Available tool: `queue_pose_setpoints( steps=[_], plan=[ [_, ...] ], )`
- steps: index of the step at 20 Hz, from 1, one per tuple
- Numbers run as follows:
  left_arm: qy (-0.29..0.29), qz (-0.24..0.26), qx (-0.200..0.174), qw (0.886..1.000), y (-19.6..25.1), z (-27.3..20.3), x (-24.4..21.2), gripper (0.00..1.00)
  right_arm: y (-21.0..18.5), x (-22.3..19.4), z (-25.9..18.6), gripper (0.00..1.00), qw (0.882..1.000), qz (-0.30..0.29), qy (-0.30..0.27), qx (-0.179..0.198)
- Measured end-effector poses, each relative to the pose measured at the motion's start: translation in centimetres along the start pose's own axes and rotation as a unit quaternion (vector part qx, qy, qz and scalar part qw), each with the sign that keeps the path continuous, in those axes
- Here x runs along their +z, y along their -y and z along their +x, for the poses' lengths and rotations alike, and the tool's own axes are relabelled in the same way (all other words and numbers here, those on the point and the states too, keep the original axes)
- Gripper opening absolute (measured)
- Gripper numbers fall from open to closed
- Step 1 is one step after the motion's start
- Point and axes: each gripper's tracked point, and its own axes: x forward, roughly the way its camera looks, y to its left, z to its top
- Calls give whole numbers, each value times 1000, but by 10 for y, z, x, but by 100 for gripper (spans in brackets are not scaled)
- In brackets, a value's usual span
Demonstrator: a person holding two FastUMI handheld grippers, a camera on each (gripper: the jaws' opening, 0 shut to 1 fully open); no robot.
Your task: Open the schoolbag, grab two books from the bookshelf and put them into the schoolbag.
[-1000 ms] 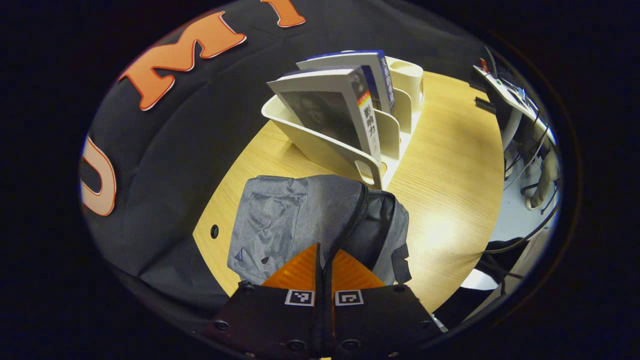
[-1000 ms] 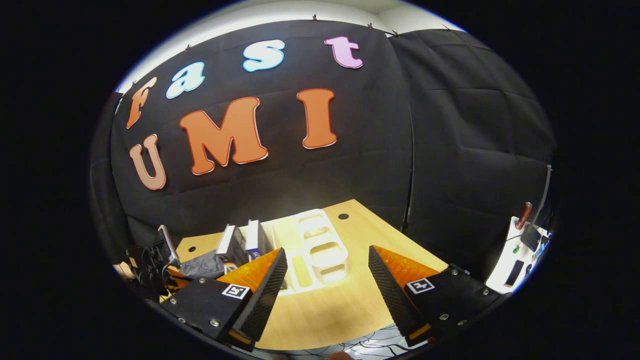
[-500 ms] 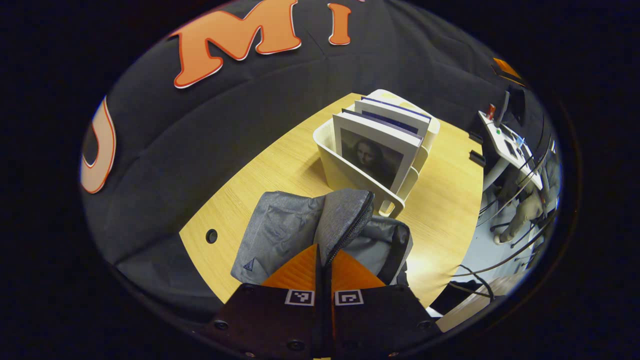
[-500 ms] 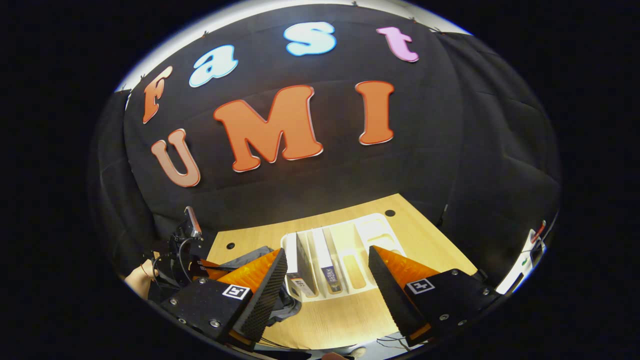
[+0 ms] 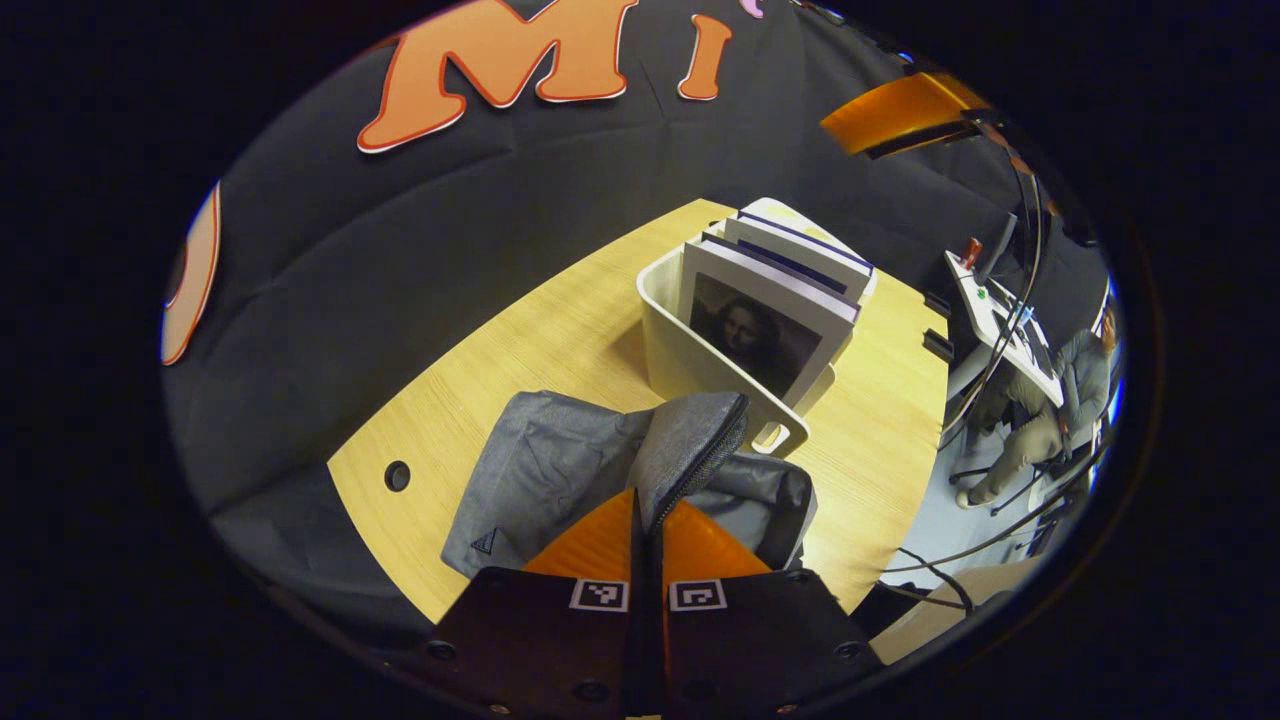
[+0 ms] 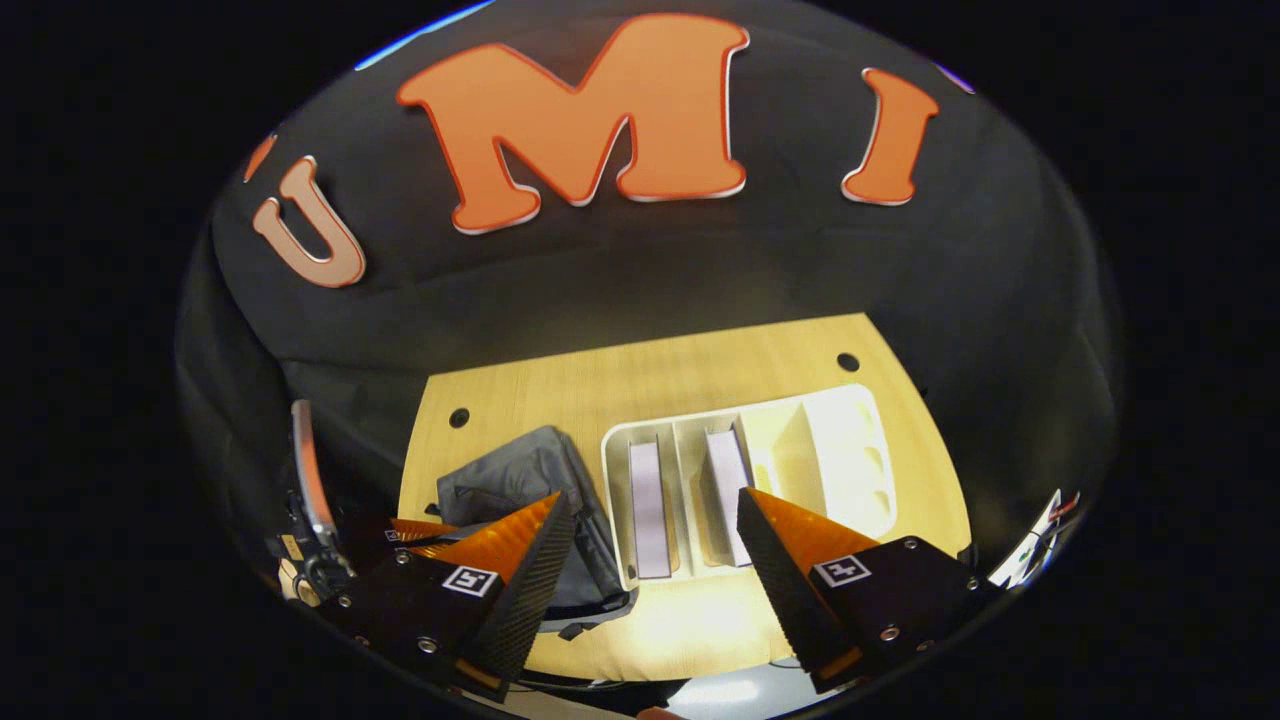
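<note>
A: Starting at the left of the wooden table (image 6: 560,385), what do you see?

B: A grey schoolbag (image 6: 520,480) lies slumped near the table's left end. In the left gripper view the schoolbag (image 5: 560,470) shows heathered grey fabric, a small logo patch and a dark zipper along a raised flap.

A: And the left gripper (image 5: 648,520)?

B: Its fingers are pressed together with the zippered edge of the flap pinched between them, lifting it.

A: What sits to the right of the bag?

B: A cream bookshelf (image 6: 780,450) with dividers, just beside the schoolbag. Two books (image 6: 648,505) stand in its leftmost slots, pale page edges upward. In the left gripper view the front book (image 5: 760,330) bears a portrait cover.

A: The right gripper (image 6: 655,520)?

B: It hovers above the bookshelf, fingers spread wide, holding nothing.
</note>
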Motion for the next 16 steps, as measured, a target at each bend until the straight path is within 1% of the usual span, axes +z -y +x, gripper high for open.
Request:
queue_pose_setpoints(
  steps=[2,4,5,6,8,10,11,12,13,14,16],
  plan=[
    [4,-21,-4,1000,-2,3,4,1,-8,-10,29,99,999,-9,-46,4],
    [5,-33,-5,999,-4,6,2,1,-8,-22,56,99,996,-27,-87,-4],
    [4,-33,-6,999,-5,7,1,1,-7,-28,67,99,994,-26,-101,-11],
    [3,-33,-6,999,-6,8,2,1,-11,-33,78,99,993,-18,-115,-9],
    [1,-35,-4,999,-10,9,1,1,-11,-39,98,99,991,-15,-129,-13],
    [0,-39,-2,999,-12,10,0,1,-3,-43,111,99,989,-23,-146,-28],
    [-1,-40,-1,999,-12,10,0,1,-3,-45,119,99,988,-21,-153,-26],
    [-1,-41,1,999,-14,11,0,1,-3,-46,124,92,987,-16,-156,-26],
    [-2,-43,3,999,-16,12,0,1,-1,-48,128,88,987,-13,-160,-27],
    [0,-47,6,999,-17,11,2,1,0,-52,132,81,986,-13,-166,-29],
    [7,-58,10,998,-20,9,6,1,3,-58,137,75,983,-22,-179,-33]
  ],
)
